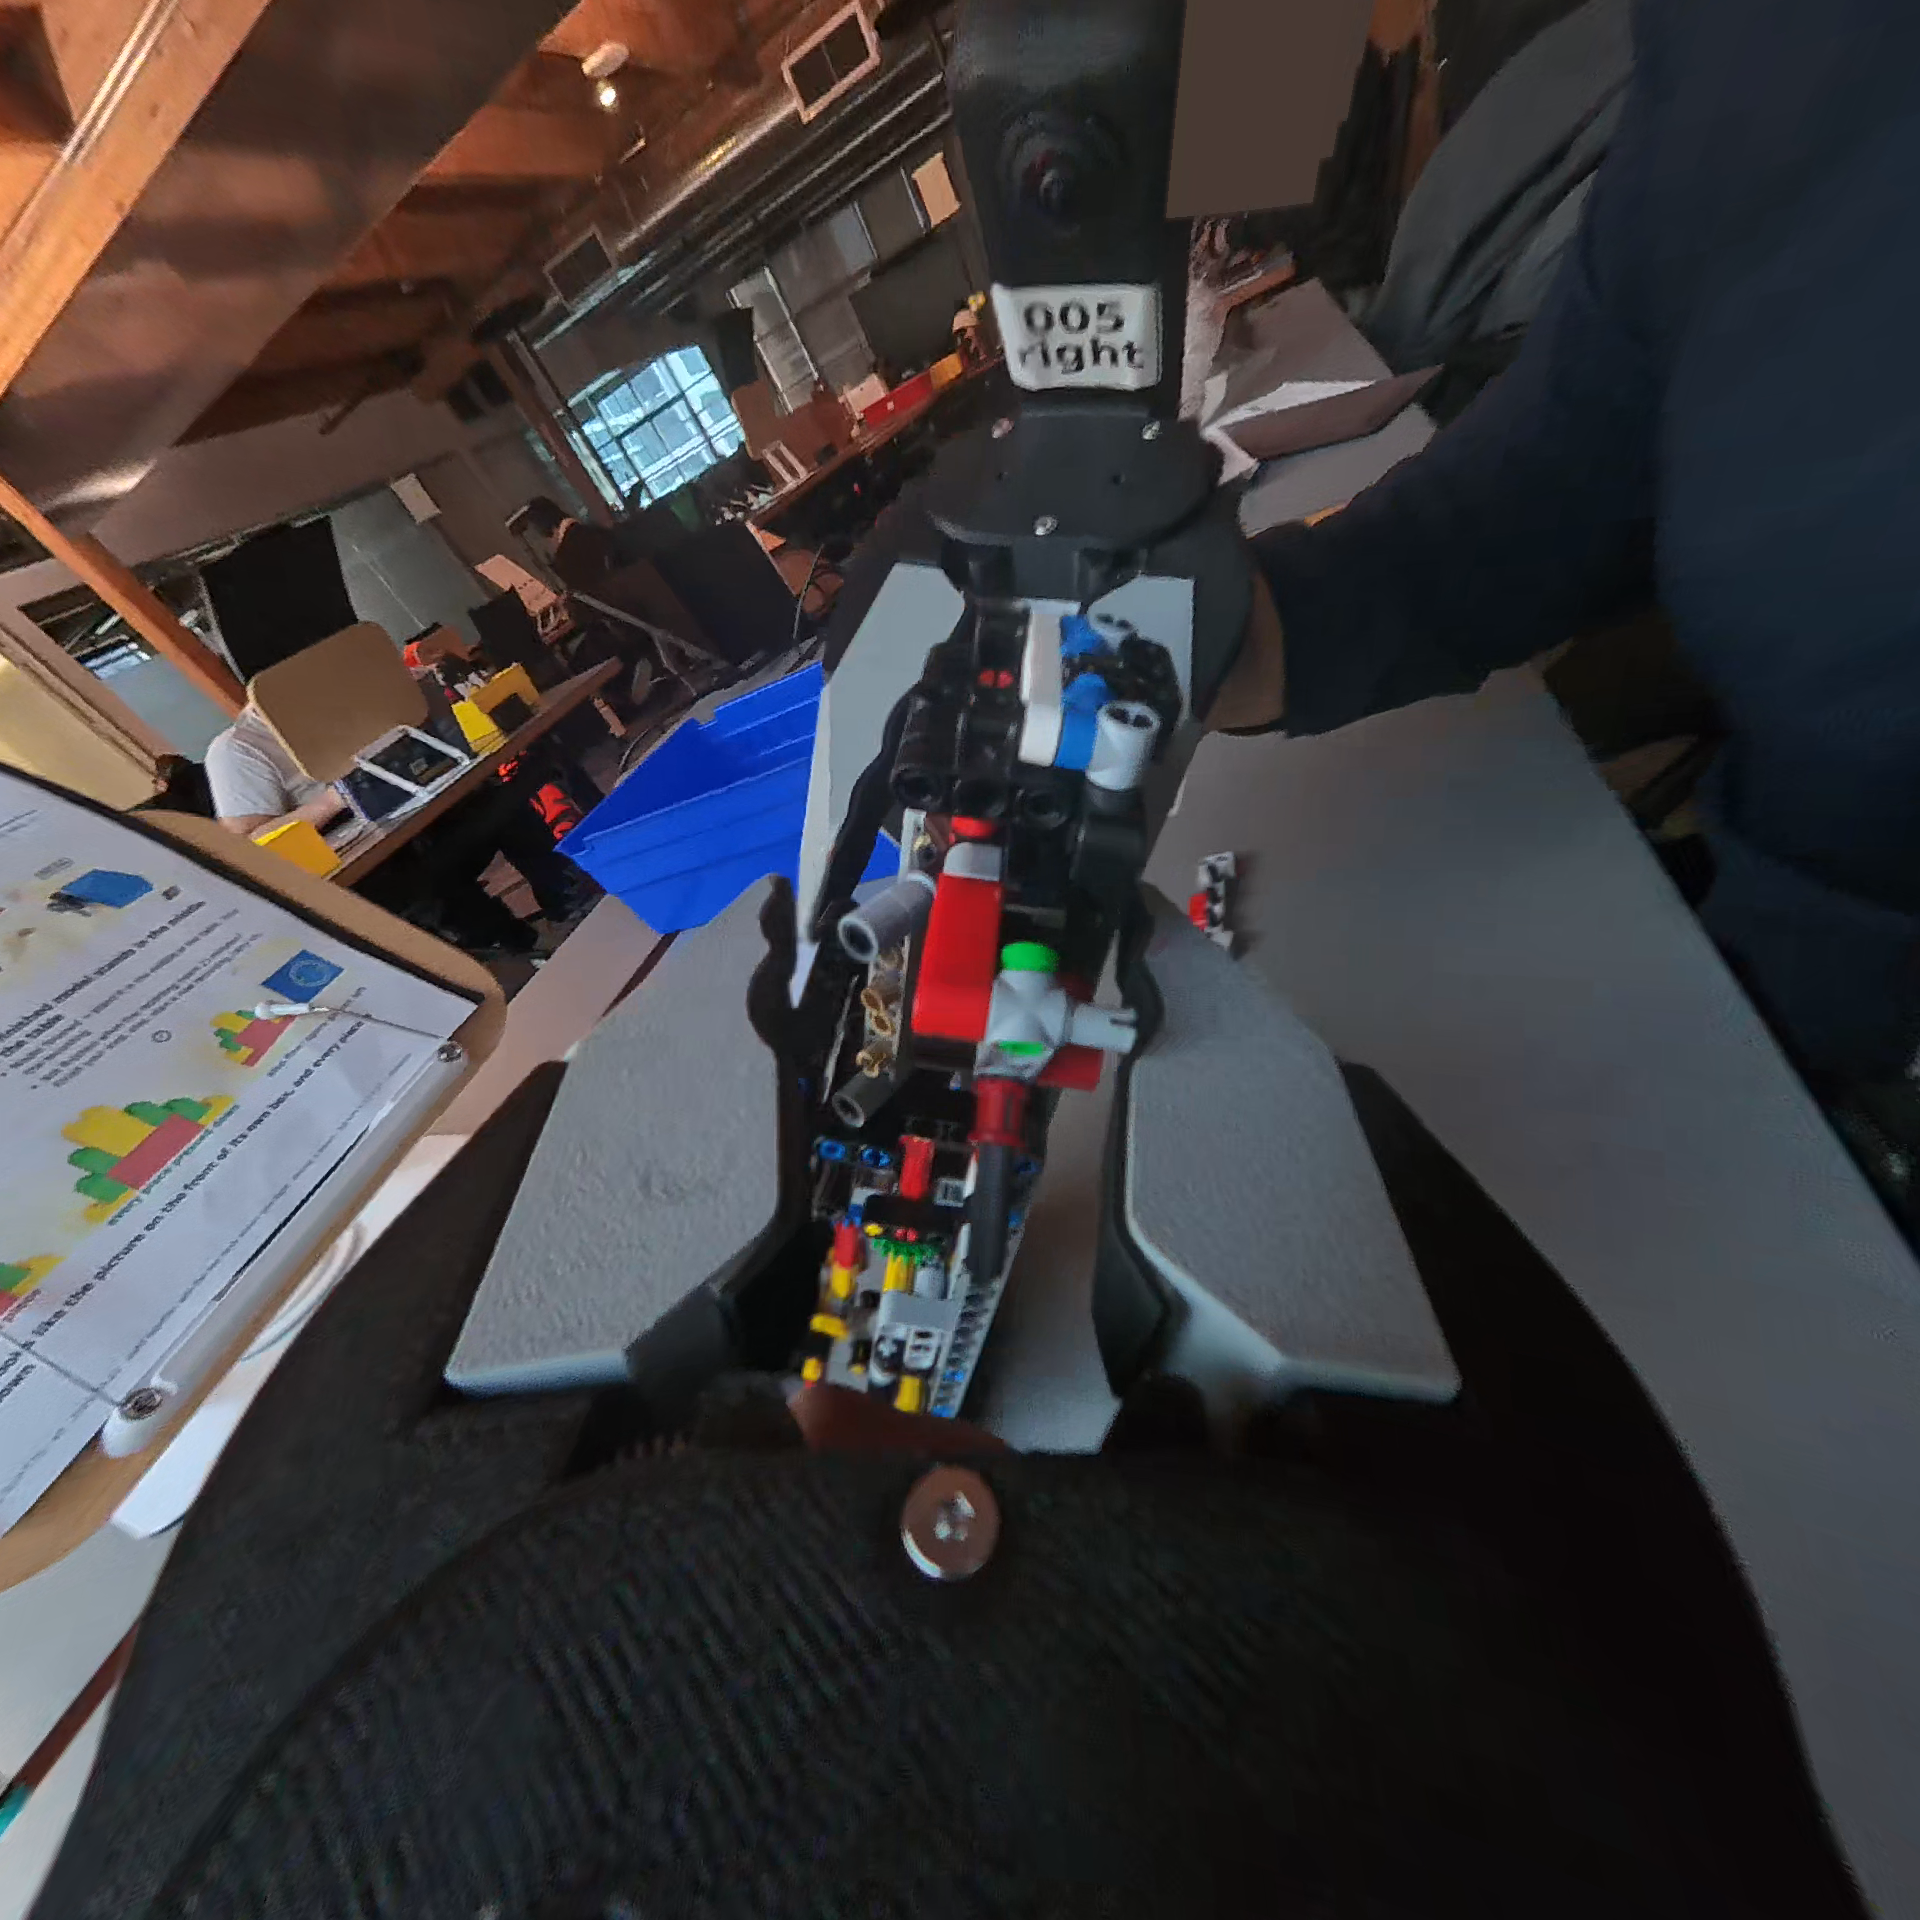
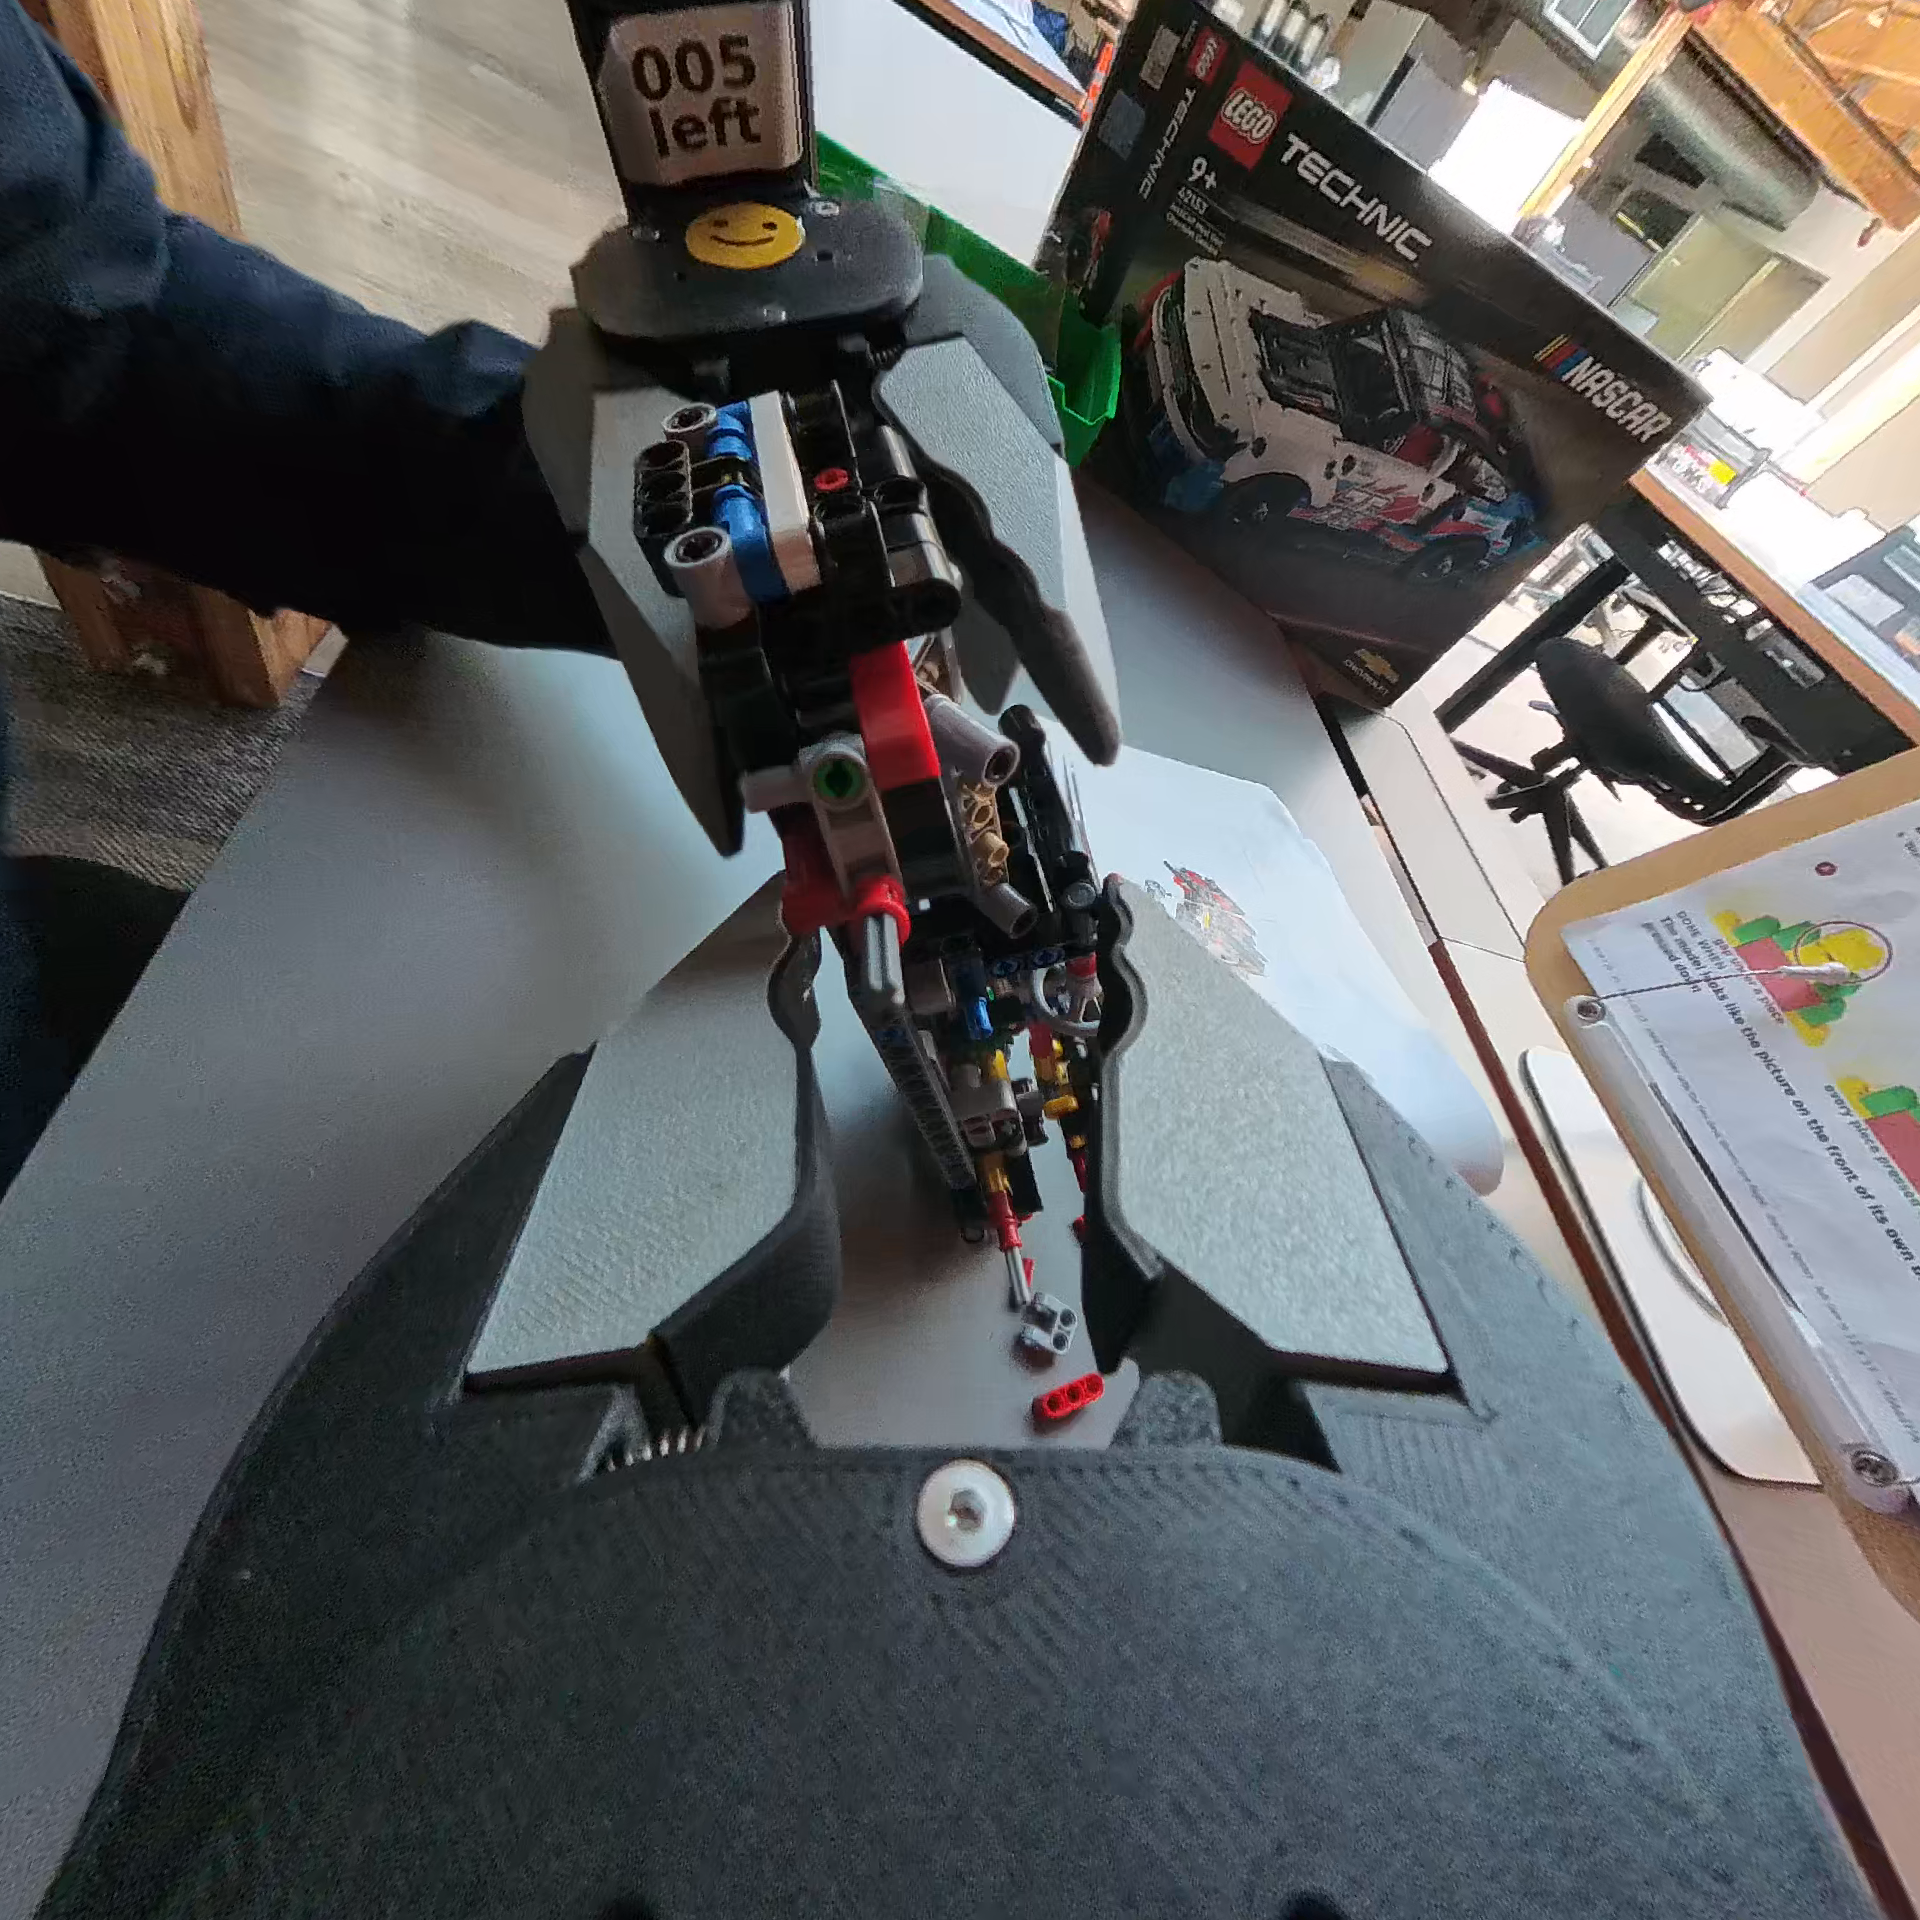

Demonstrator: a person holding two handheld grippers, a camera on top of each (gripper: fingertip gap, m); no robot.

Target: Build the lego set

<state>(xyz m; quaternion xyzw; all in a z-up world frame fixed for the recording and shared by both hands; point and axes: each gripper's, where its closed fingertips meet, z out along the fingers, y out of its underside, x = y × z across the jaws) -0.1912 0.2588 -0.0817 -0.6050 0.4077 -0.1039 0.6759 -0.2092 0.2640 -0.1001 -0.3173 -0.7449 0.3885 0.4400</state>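
Observation:
A long brick-built model (image 1: pixel 966 966) of black, red, white and blue pieces runs between both grippers over the grey table (image 1: pixel 1507 987). My left gripper (image 1: pixel 958 945) is open. Its left fingertip (image 1: pixel 774 935) stands clear of the model, and a white pin of the model reaches its right one. In the right wrist view the left gripper (image 2: pixel 909 784) shows with its fingers spread around the model (image 2: pixel 883 727). My right gripper (image 2: pixel 954 951) is shut on the model, both fingertips against its sides. It also shows in the left wrist view (image 1: pixel 987 873).
A blue bin (image 1: pixel 707 821) and a small checkered piece (image 1: pixel 1216 894) are on the table. A kit box (image 2: pixel 1351 384), a green bin (image 2: pixel 1081 384) and a printed sheet (image 2: pixel 1216 914) lie beyond. Loose small parts (image 2: pixel 1044 1328) lie below. A board with a picture sheet (image 2: pixel 1766 1039) stands beside. The tips of both grippers are at nearly the same place.

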